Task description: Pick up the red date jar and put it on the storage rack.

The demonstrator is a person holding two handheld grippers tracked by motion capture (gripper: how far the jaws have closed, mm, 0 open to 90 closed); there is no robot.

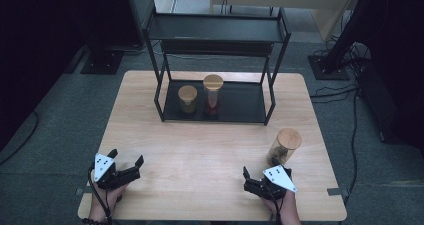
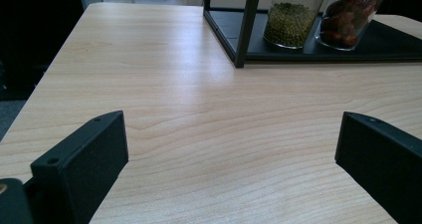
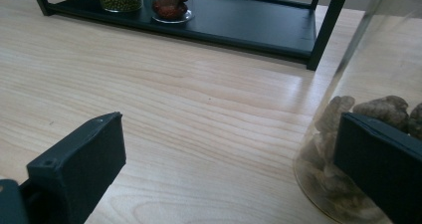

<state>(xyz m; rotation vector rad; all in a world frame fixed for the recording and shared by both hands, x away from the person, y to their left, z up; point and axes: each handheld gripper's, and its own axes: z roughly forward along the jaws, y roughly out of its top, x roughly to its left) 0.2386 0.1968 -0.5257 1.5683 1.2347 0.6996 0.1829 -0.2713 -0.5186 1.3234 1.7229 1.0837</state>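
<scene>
A wooden table (image 1: 210, 150) stands on grey carpet, seen from above, with a black two-tier rack (image 1: 215, 35) at its far middle.

Left, near edge: the left gripper (image 1: 127, 157), held in a hand (image 1: 107, 197), rests low over the table with its jaws spread wide apart and nothing between them. In the left gripper view the bare wood grain lies between the two black jaws, and the rack's lower shelf (image 2: 378, 40) appears at the far right.

Centre, far: on the rack's lower shelf stand two clear jars with wooden lids, just beside each other. The shorter jar (image 1: 187, 100), on the left, holds small green grains (image 2: 291, 30). The taller jar (image 1: 213, 95), on the right, holds red pieces (image 2: 346, 27). The rack's upper shelf (image 1: 215, 27) carries nothing that can be made out.

Right, near: a third jar (image 1: 282, 147) with a wooden lid stands on the table, well apart from the rack, and holds brown lumps (image 3: 378, 109) in its lower part. The right gripper (image 1: 246, 177), held in the other hand (image 1: 287, 210), lies just near and left of this jar. Its jaws are also wide apart and grip nothing. In the right gripper view the jar's glass wall stands close behind the right-hand jaw; whether they touch cannot be told.
</scene>
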